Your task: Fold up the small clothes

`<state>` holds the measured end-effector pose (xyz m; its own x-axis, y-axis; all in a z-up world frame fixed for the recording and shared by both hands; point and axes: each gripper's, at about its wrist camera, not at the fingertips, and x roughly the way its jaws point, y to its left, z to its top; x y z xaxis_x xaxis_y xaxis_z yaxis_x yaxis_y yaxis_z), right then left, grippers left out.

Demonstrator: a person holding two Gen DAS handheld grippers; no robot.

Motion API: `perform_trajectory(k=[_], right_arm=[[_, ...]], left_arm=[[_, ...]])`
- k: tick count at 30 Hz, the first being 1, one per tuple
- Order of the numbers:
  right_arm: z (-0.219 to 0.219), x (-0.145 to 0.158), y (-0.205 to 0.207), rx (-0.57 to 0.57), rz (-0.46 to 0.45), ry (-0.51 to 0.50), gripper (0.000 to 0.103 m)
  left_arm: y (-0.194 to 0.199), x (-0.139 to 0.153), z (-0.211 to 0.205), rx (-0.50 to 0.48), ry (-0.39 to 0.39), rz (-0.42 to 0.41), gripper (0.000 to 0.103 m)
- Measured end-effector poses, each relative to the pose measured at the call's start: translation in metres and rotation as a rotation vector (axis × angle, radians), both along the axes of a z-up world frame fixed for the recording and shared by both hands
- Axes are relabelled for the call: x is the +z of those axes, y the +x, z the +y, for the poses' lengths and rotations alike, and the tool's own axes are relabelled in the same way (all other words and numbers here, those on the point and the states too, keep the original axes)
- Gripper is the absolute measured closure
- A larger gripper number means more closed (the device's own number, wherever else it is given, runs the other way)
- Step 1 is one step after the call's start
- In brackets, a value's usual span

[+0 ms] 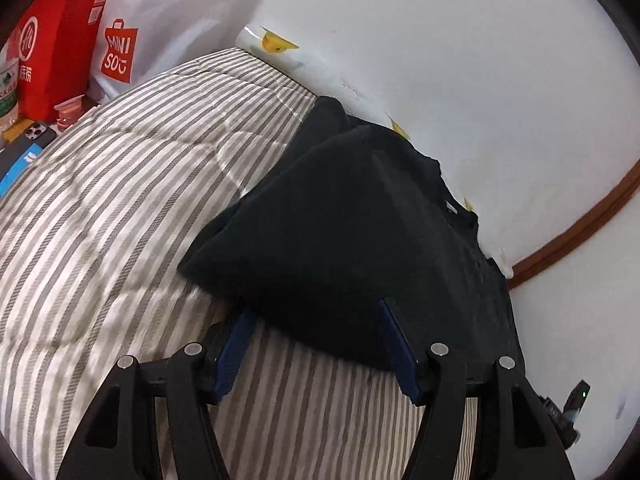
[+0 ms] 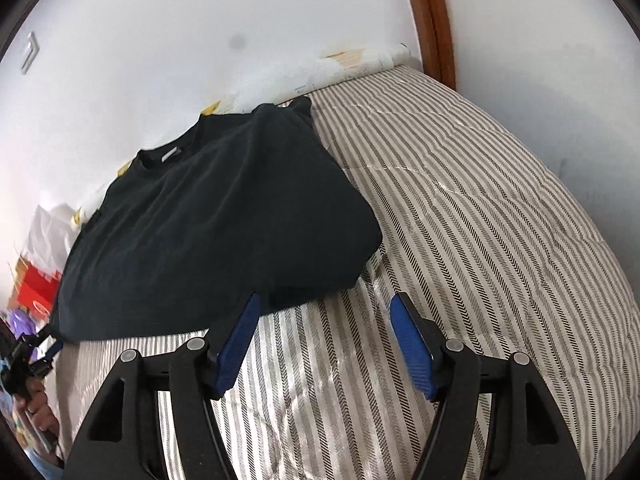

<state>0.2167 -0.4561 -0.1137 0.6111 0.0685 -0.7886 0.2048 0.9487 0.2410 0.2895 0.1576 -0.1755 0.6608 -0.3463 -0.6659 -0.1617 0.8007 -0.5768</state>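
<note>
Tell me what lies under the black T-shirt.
The black T-shirt lies on the striped bedding, which shows all around its near and side edges. Whatever is directly beneath the cloth is covered and cannot be seen. Both grippers hover open short of it.

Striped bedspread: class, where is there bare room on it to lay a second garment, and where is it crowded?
Free: the striped bedspread right of the black T-shirt, out to the wooden frame; also the stretch between the shirt and the bags. Crowded: the strip along the wall, where the shirt lies.
</note>
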Motion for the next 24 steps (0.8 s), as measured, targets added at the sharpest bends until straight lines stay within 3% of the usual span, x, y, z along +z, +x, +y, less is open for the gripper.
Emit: perform_trajectory(k=[4, 10, 16, 17, 20, 24], right_arm=[[-0.004, -0.004, 0.004, -0.018, 0.003, 0.047, 0.035], [-0.006, -0.013, 0.019, -0.046, -0.003, 0.114, 0.032], [0.002, -0.016, 0.041, -0.062, -0.026, 0.107, 0.03], [0.003, -0.016, 0.044, -0.065, -0.028, 0.101, 0.033], [0.009, -0.017, 0.052, -0.076, -0.023, 0.044, 0.072], [0.009, -0.008, 0.047, -0.031, -0.054, 0.036, 0.08]], left_arm=[[0.015, 0.0, -0.007, 0.02, 0.021, 0.005, 0.044], [0.016, 0.003, -0.02, 0.016, 0.157, 0.003, 0.055], [0.02, 0.001, -0.01, 0.029, 0.117, 0.031, 0.068], [0.02, 0.0, -0.008, 0.03, 0.107, 0.038, 0.073], [0.017, 0.002, -0.005, 0.022, 0.08, 0.034, 0.085], [0.004, 0.014, -0.003, 0.025, 0.072, 0.013, 0.088]])
